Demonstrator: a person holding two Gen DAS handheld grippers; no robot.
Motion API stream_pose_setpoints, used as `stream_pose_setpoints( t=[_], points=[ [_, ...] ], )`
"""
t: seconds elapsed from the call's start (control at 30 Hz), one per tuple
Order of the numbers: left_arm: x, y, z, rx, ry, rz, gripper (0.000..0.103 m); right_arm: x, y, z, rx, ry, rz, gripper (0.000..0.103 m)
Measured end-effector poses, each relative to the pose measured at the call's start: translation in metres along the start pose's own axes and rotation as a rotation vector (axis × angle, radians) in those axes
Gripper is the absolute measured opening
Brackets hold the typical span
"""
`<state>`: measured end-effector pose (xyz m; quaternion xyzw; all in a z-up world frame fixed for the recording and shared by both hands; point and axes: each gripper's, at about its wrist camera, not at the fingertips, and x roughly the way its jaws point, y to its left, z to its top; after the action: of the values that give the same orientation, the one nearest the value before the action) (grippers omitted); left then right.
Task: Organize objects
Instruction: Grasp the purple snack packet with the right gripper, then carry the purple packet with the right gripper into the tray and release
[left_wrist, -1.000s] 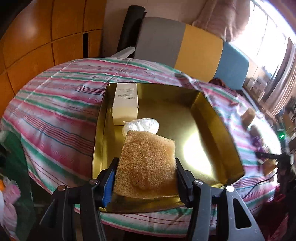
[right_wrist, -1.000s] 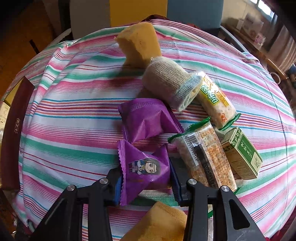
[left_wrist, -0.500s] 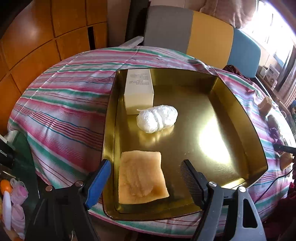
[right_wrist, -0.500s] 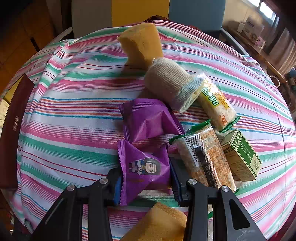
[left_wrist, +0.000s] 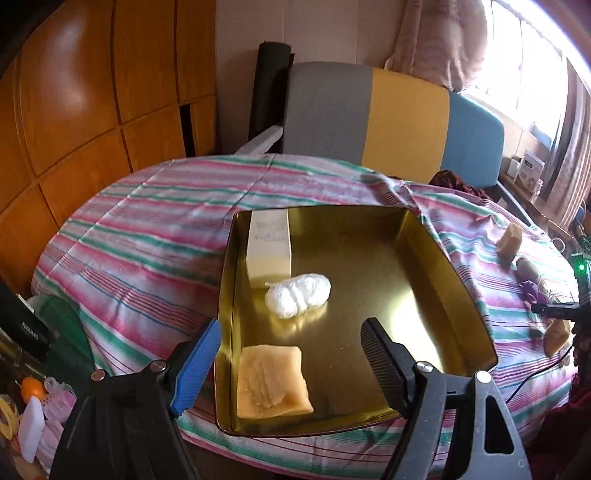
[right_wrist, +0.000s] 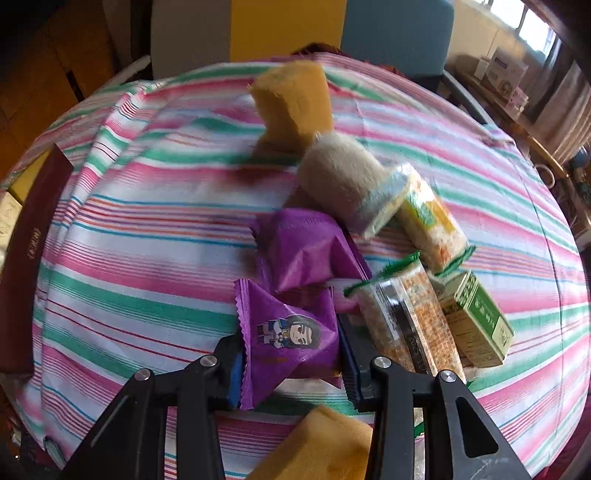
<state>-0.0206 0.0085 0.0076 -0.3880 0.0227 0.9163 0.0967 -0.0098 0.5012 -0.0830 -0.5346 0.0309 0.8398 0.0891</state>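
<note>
A gold tray (left_wrist: 461, 284) lies on the striped tablecloth. In it are a cream box (left_wrist: 269, 247), a white wrapped bundle (left_wrist: 297, 300) and a yellow sponge (left_wrist: 271, 376) at the near left corner. My left gripper (left_wrist: 290, 334) is open and empty, raised above the tray's near side. My right gripper (right_wrist: 290, 350) is shut on a purple snack packet (right_wrist: 286, 334) with a cartoon figure, lifted slightly over the table.
Near the right gripper lie a second purple packet (right_wrist: 306, 251), a beige knitted roll (right_wrist: 341, 181), a yellow sponge (right_wrist: 293, 103), two cracker packs (right_wrist: 410, 325), a green box (right_wrist: 476, 321) and another sponge (right_wrist: 317, 446). A chair (left_wrist: 369, 118) stands behind the table.
My left gripper let go of the yellow sponge in the tray, opened wide and pulled back and up. My right gripper has started lifting the purple packet.
</note>
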Motion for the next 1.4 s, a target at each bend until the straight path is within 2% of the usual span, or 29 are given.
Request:
stream_pose_setpoints(
  t=[0.33, 0.57, 0.7, 0.87, 0.93, 1.07, 1.27, 1.4],
  points=[
    [-0.023, -0.013, 0.006, 0.069, -0.082, 0.029, 0.079, -0.057, 0.034, 0.006, -0.014, -0.141, 0.053, 0.042],
    [-0.027, -0.009, 0.007, 0.075, -0.099, 0.044, 0.079, -0.102, 0.105, 0.021, -0.113, -0.245, 0.162, 0.042],
    [-0.027, -0.007, 0.005, 0.093, -0.106, 0.082, 0.079, -0.113, 0.158, 0.031, -0.181, -0.263, 0.274, 0.042],
    [-0.029, -0.003, 0.004, 0.102, -0.118, 0.099, 0.079, -0.111, 0.228, 0.037, -0.253, -0.228, 0.427, 0.042],
    [-0.03, 0.0, 0.004, 0.098, -0.121, 0.104, 0.079, -0.108, 0.258, 0.035, -0.295, -0.205, 0.463, 0.042],
    [-0.03, 0.005, 0.003, 0.098, -0.125, 0.116, 0.079, -0.092, 0.309, 0.031, -0.373, -0.141, 0.5, 0.042],
    [-0.028, 0.014, -0.002, 0.086, -0.113, 0.112, 0.079, -0.057, 0.37, 0.02, -0.466, -0.034, 0.502, 0.042],
    [-0.027, 0.019, -0.003, 0.072, -0.107, 0.114, 0.079, -0.041, 0.39, 0.013, -0.489, 0.007, 0.506, 0.043]
  ],
)
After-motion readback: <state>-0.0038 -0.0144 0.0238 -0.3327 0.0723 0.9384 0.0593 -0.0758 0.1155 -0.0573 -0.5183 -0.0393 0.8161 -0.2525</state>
